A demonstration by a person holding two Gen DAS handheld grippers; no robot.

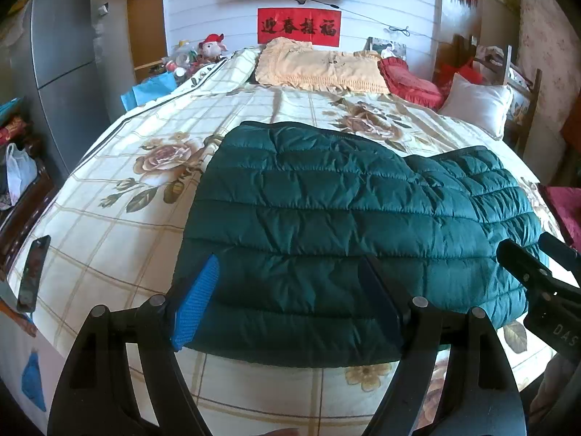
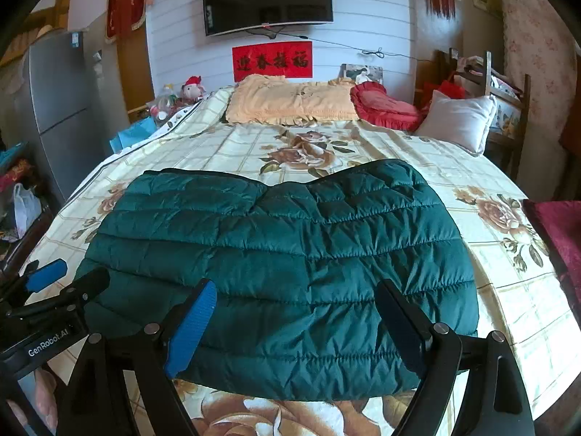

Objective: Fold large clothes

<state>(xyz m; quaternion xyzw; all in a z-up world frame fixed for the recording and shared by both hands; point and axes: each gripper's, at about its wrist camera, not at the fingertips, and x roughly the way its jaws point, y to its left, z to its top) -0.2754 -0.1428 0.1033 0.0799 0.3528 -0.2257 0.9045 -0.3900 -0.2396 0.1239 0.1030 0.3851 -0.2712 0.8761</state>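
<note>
A dark green quilted puffer jacket [image 1: 348, 225] lies folded into a rough rectangle on the floral bedspread [image 1: 120, 225]; it also shows in the right wrist view [image 2: 283, 265]. My left gripper [image 1: 287, 301] is open and empty, its blue-padded fingers hovering over the jacket's near left edge. My right gripper [image 2: 297, 327] is open and empty above the jacket's near edge. The right gripper also shows at the right edge of the left wrist view [image 1: 533, 254], and the left gripper at the left edge of the right wrist view [image 2: 69, 276].
A yellow blanket [image 1: 319, 67], red cushion [image 1: 410, 81] and white pillow [image 1: 475, 107] lie at the bed's head. A phone [image 1: 32, 272] lies at the bed's left edge. A fridge [image 1: 61, 72] stands left, a wooden chair [image 2: 504, 105] right, dark red cloth [image 2: 559, 239] at the right edge.
</note>
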